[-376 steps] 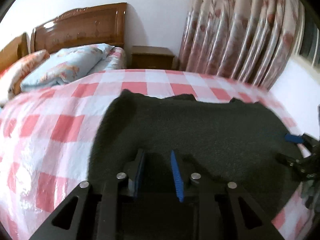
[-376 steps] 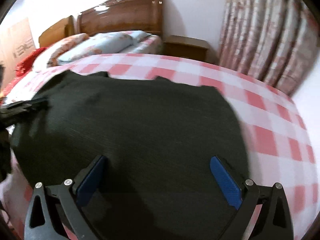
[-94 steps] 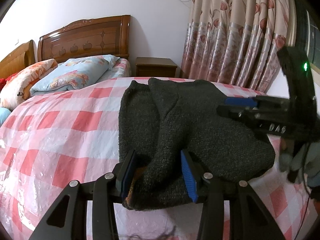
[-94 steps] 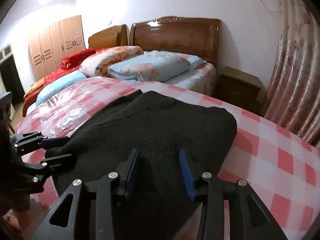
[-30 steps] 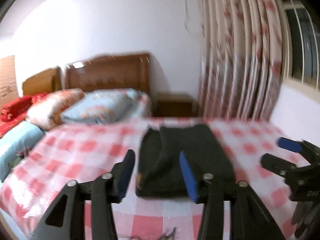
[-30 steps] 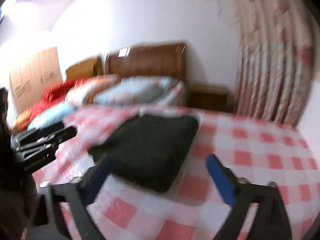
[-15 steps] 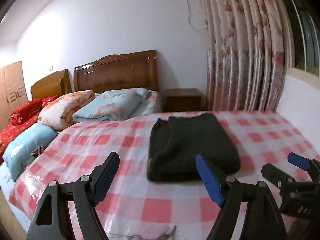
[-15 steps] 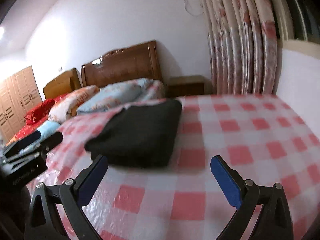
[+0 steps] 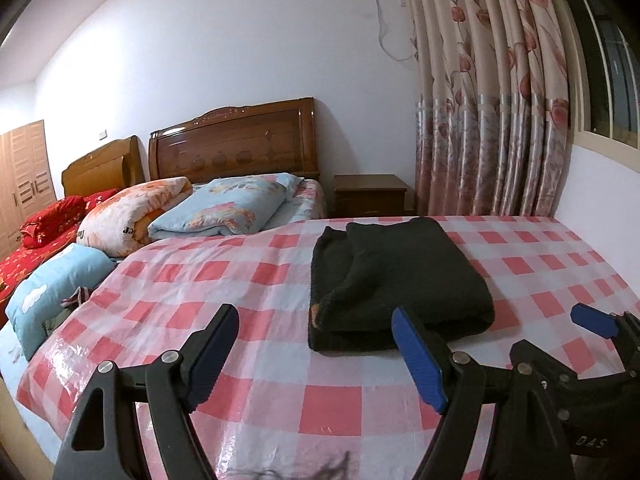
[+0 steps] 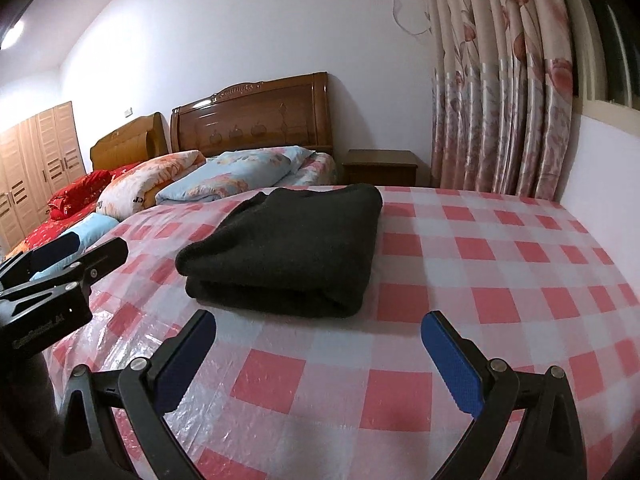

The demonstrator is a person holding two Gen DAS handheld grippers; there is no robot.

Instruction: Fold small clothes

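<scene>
Folded black sweater (image 9: pixel 396 280) lies centre frame, ahead of both tongs, long axis running away toward the wooden headboard (image 9: pixel 234 142). Left gripper (image 9: pixel 316 354) and right gripper (image 10: pixel 320 356) both gape wide, empty, about equally near its front edge on the checked tablecloth (image 10: pixel 500 272).

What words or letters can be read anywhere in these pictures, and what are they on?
"DAS": white letters on the black body of the right gripper, seen in the left wrist view; likely part of a longer word.
Faint lettering on the body of the left gripper: too blurred to read.
Dark letters on the orange floral quilt, seemingly "er" sideways: only partly visible.
Nothing readable on the folded dark sweater.
</scene>
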